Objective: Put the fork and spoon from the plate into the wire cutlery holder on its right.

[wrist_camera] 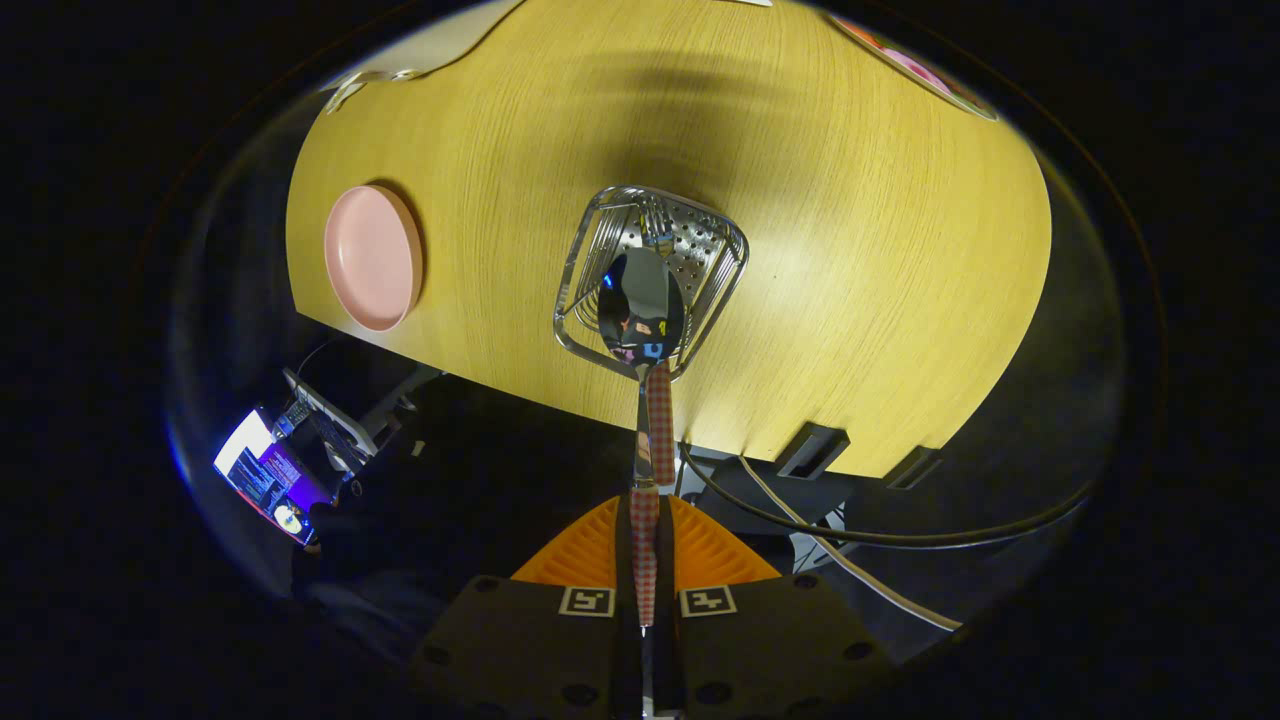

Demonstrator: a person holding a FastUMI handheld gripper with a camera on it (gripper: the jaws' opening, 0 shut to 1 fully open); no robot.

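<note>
My gripper [645,540] is shut on the chequered handle of a metal spoon [641,300]. The spoon points straight ahead of the fingers, and its shiny bowl hangs over the open mouth of the wire cutlery holder [590,250] below. Inside the holder, the tines of a fork [655,215] rest against the perforated wall. The pink plate [372,257] lies bare on the wooden table [850,250], to the left of the holder near the table's edge.
I look down from well above the table. A lit screen [265,475] and dark equipment stand off the table's edge below the plate. Black cables [900,535] trail past the near table edge to the right of the fingers.
</note>
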